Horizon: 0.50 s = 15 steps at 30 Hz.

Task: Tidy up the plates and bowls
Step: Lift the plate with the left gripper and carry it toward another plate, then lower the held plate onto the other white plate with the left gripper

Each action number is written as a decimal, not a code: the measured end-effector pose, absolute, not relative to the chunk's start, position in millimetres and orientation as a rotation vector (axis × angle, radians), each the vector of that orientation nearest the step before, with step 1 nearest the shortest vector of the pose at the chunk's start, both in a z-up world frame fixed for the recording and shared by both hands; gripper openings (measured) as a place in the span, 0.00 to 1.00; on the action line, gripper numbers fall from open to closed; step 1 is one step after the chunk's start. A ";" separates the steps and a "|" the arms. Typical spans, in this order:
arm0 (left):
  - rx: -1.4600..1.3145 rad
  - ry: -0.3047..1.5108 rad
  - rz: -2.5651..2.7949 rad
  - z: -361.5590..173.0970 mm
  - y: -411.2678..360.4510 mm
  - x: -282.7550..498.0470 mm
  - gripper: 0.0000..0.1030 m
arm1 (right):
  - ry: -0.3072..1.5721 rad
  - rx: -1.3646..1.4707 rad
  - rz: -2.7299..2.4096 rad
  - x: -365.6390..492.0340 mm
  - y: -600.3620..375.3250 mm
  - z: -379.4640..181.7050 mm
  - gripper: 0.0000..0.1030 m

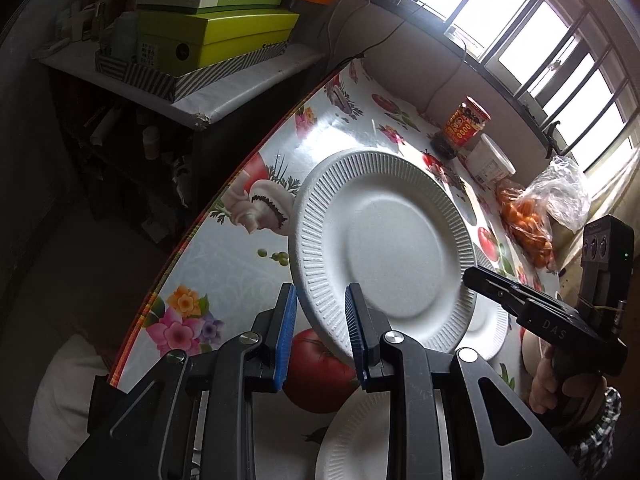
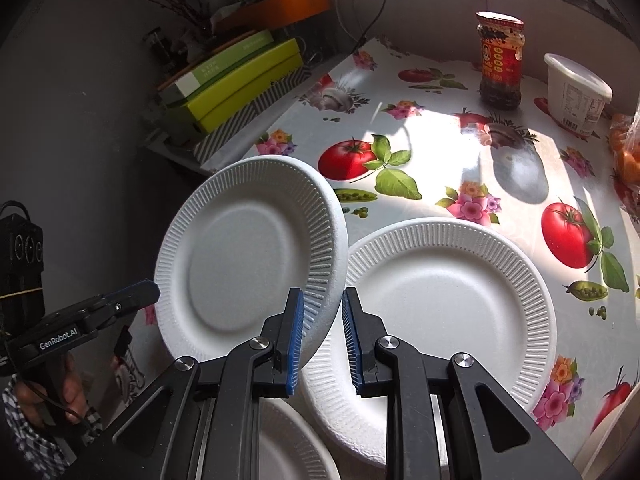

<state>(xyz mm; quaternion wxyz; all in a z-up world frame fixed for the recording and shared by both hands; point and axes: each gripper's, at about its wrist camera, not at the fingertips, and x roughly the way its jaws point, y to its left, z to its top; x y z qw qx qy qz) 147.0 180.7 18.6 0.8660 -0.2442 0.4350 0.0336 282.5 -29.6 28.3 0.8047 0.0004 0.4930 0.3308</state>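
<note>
The table point(image 2: 440, 152), under a cloth printed with tomatoes and flowers, fills most of what I see. On it, at about 4 o'clock from the middle of my right-hand view, lies the flat plate point(image 2: 448, 304), white with a ribbed rim, resting level on the cloth. Just beside it, at 9 o'clock, is the lifted plate point(image 2: 240, 256); it is tilted up off the table, its edge overlapping the flat plate's rim in this view.

My right gripper point(image 2: 322, 292) is clamped on the lifted plate's rim at its 5 o'clock edge, blue pads either side. My left gripper point(image 1: 321, 287) pinches the same plate from the opposite side, at its 7 o'clock edge in the left-hand view, so I hold it with both tools at once.

A third plate point(image 2: 288, 448) peeks out at 6 o'clock, half hidden beneath my right tool.

At 10 o'clock a stack of green boxes point(image 2: 244, 80) sits on a shelf beside the table. At 2 o'clock stand a white tub point(image 2: 576, 92) and a red-labelled jar point(image 2: 500, 60), near each other, with a bag of oranges point(image 1: 536, 220) at the cloth's 3 o'clock edge.
</note>
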 end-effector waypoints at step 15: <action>-0.481 0.933 0.008 15.0 155.5 93.8 0.25 | 1.039 0.013 0.712 205.4 -65.0 39.8 0.19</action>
